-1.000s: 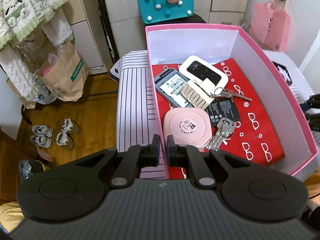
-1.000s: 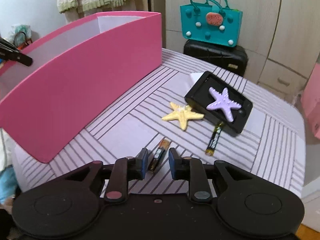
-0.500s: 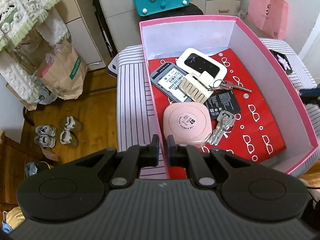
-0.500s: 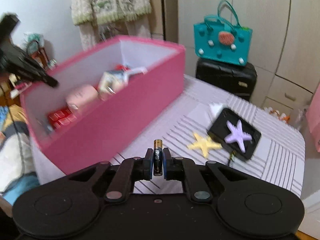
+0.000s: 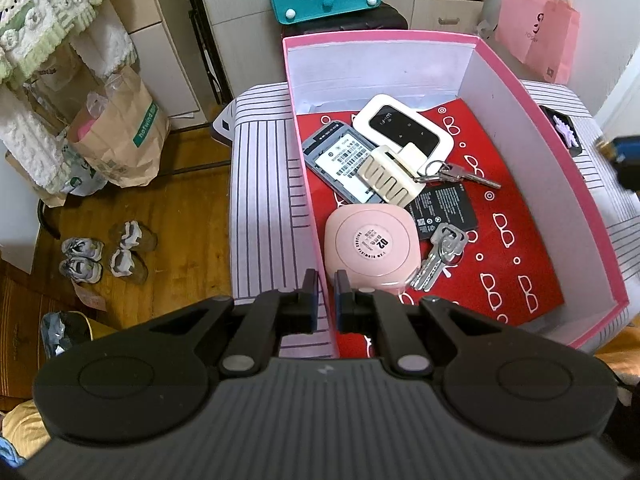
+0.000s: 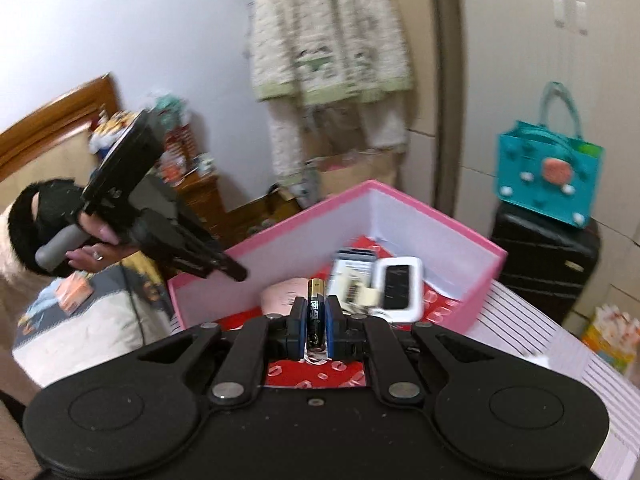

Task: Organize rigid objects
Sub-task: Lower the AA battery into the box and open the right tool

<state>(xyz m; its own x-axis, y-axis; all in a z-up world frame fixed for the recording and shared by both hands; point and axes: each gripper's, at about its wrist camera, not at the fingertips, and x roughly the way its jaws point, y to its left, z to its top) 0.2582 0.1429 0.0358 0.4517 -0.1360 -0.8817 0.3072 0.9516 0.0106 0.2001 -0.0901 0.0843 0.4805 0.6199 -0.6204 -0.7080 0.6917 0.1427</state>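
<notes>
Sorting looks well under way, judging by the pink box [image 5: 592, 200], which sits on a striped tabletop [image 5: 260, 184] and already holds a small pile on its red patterned lining. Seen from the left wrist camera, that pile includes a white pocket router [image 5: 404, 130], a grey phone lying face down [image 5: 332, 160], a cream hair claw [image 5: 390, 180], a flat black phone battery [image 5: 446, 212], a rounded pink case [image 5: 372, 242], and two sets of keys [image 5: 440, 254]. The right tool [image 6: 316, 326] is closed on a black and gold battery [image 6: 315, 312], gripping it upright between both fingers and holding it above the near edge of the box, over the red lining. The likely next step is to let it go inside. The left tool [image 5: 324, 294] carries nothing; its fingers sit close together with only a narrow gap, straddling the near wall of the box beside the pink case. In the right wrist view, the person's left hand [image 6: 92, 240] holds that tool above the far corner of the box. Some work appears to remain: at the right edge of the left wrist view, a black tray [image 5: 560, 128] with a lilac starfish [image 5: 566, 132] lies on the tabletop outside the box. Whether other loose items wait there cannot be told, as the box hides most of that side.
</notes>
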